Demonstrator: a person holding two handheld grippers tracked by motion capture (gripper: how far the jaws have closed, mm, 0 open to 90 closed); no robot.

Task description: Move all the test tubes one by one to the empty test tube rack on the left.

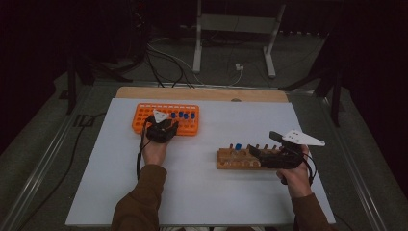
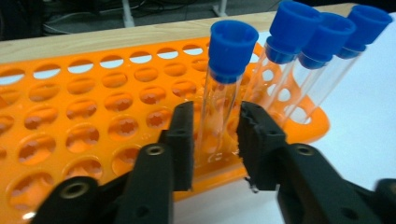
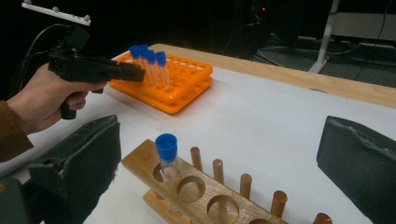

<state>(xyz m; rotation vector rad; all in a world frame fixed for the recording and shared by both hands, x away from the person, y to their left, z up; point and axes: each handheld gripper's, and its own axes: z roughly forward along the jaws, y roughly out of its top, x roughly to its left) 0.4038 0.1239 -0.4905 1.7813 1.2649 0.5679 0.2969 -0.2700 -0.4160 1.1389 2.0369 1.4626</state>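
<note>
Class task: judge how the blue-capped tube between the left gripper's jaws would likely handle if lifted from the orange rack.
The tube looks like thin clear glass or plastic and seems empty, so probably light and perhaps fragile. Its smooth round wall may slip between the left gripper pads. Standing tall and narrow in the orange rack, it would likely tip, then roll, if set down loose.

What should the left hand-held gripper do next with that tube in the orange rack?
Probably back straight off. The left hand-held gripper has its jaws standing apart from the blue-capped test tube, which already sits in the orange rack, so it looks released.
</note>
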